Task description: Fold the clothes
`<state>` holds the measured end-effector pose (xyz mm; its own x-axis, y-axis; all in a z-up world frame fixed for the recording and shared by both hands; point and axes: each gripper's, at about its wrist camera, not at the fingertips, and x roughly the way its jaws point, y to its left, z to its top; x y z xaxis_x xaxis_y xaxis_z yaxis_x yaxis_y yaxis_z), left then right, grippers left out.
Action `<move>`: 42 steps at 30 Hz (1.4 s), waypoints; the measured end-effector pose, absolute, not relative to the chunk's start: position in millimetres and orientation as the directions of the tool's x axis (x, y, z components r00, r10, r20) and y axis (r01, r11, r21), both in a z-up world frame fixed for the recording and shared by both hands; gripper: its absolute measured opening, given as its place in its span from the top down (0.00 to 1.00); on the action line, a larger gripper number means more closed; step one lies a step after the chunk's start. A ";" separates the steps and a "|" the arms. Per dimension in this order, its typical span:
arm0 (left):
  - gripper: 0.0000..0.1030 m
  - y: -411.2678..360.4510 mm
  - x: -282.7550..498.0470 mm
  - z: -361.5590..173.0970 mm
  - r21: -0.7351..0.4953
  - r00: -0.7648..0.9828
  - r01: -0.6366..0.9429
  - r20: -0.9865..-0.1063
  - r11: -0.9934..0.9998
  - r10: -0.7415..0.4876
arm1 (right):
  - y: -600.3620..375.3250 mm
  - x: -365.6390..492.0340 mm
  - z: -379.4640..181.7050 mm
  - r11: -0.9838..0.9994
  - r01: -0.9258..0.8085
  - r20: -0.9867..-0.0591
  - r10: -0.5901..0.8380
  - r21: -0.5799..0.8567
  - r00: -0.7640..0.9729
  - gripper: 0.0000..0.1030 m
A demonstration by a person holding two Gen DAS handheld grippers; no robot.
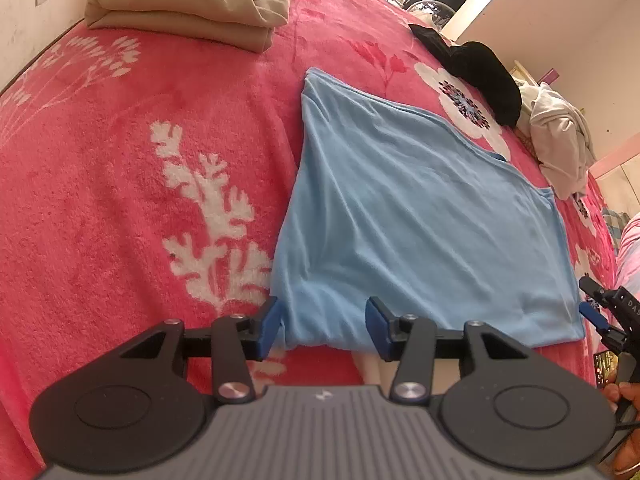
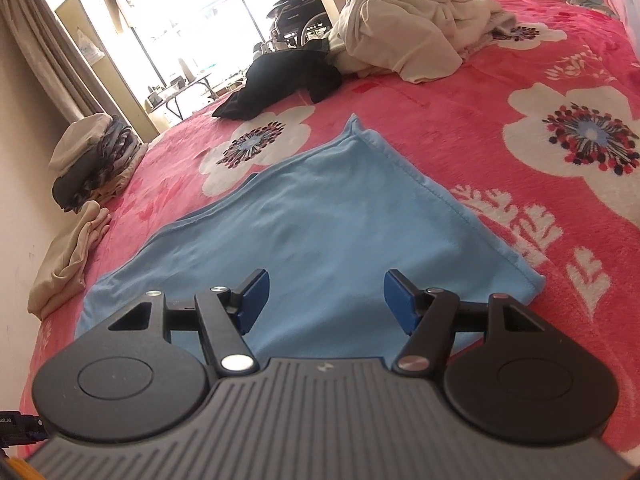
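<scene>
We see the blue shirt (image 1: 420, 216) flat on the bed (image 1: 120, 184), part-folded. Left tongs (image 1: 322, 326) spread around its near corner, not pinching; right tongs (image 2: 326, 300) spread above it. Risk: fleece drags, layers slip, fold skews. Cluttered bedroom, clothes piles (image 2: 404, 20), bright window.

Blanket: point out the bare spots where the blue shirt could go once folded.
Bare blanket lies left of the blue shirt, in front of the folded beige pile. Another free stretch lies right of the shirt, by the big white flower. Crowded: the far edge, with black garment and cream heap.
</scene>
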<state>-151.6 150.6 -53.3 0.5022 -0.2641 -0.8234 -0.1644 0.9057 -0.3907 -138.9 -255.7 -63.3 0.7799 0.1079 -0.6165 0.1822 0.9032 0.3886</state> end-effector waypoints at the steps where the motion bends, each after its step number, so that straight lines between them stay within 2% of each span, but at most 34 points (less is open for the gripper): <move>1: 0.53 150.5 -151.9 -53.5 -0.391 0.502 -0.165 -0.823 0.906 -0.264 | -255.6 -139.1 -63.2 0.904 0.181 -0.616 0.108 0.388 0.780 0.38; 42: 0.51 149.8 -157.2 -59.0 -0.400 0.491 -0.177 -0.828 0.899 -0.272 | -247.5 -137.1 -62.6 0.920 0.158 -0.621 0.109 0.359 0.777 0.38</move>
<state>-157.2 149.8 -59.0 0.4910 -0.2720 -0.8276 -0.1768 0.8992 -0.4004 -137.1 -247.5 -62.6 0.7765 0.1090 -0.6206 0.1579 0.9199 0.3591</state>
